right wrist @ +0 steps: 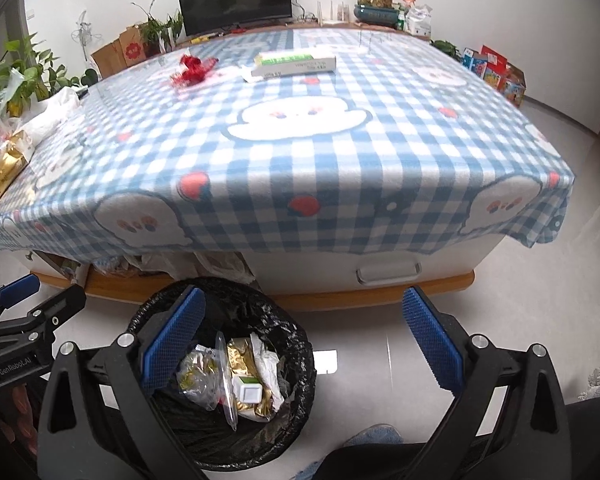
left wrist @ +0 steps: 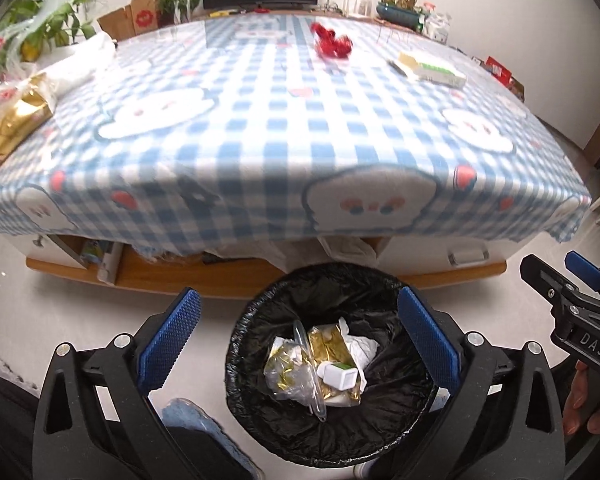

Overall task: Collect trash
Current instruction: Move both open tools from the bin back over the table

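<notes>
Two grippers hang over the floor, both gaping and empty: the left gripper (left wrist: 298,334) above the black-lined bin (left wrist: 236,364) at six o'clock, presumably having let go there, the right gripper (right wrist: 304,340) beside it. Three pieces remain on the table (left wrist: 260,128): gold wrapper (left wrist: 14,120) at nine o'clock, red wrapper (left wrist: 332,42) and flat carton (left wrist: 430,70) around one.

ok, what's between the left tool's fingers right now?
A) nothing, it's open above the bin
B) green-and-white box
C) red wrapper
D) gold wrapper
A: the left tool stands wide open and empty over the black-lined trash bin; the trash lies down inside the bin.
</notes>
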{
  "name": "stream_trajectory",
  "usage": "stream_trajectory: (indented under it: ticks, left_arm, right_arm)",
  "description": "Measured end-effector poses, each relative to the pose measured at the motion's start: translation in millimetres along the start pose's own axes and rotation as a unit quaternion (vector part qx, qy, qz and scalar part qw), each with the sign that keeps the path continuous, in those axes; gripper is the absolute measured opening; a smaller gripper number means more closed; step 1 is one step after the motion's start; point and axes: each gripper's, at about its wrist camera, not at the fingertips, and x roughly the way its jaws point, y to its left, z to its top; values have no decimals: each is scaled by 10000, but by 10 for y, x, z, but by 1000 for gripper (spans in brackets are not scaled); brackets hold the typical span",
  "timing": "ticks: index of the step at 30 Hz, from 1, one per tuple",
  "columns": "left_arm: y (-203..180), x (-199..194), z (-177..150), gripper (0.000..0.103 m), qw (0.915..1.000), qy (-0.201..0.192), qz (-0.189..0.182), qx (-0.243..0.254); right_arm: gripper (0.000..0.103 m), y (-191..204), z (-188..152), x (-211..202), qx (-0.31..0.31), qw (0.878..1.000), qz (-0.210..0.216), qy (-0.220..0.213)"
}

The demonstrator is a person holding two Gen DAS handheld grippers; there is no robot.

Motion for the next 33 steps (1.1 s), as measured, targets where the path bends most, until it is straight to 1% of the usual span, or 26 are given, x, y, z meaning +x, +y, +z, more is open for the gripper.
stream_trajectory:
  ticks: [4, 10, 15, 19, 26, 33]
  left_arm:
    - [65, -132, 127, 97, 9999, -140, 7, -11]
    - [207, -249, 396, 97, 9995, -269, -38, -154]
    - [269, -313, 636, 97, 9991, -378, -34, -176]
    - [288, -313, 827, 97, 9990, -402, -68, -189]
    - [264, -254, 1179, 97, 9989, -439, -23, -185]
    - [182, -118, 1532, 97, 9989, -473, 30, -67]
  right_arm:
    - [95, 84, 132, -94, -29, 9999, -6, -121]
    - [95, 207, 415, -289, -196, 9986, 23, -493]
    - [95, 229, 639, -296, -289, 9978, -66, -588]
    - [95, 227, 832, -257, -391, 9969, -155, -661]
    - [95, 193, 1187, -115, -410, 9964, -205, -709]
    - [95, 193, 1566, 154, -495, 9963, -266, -654]
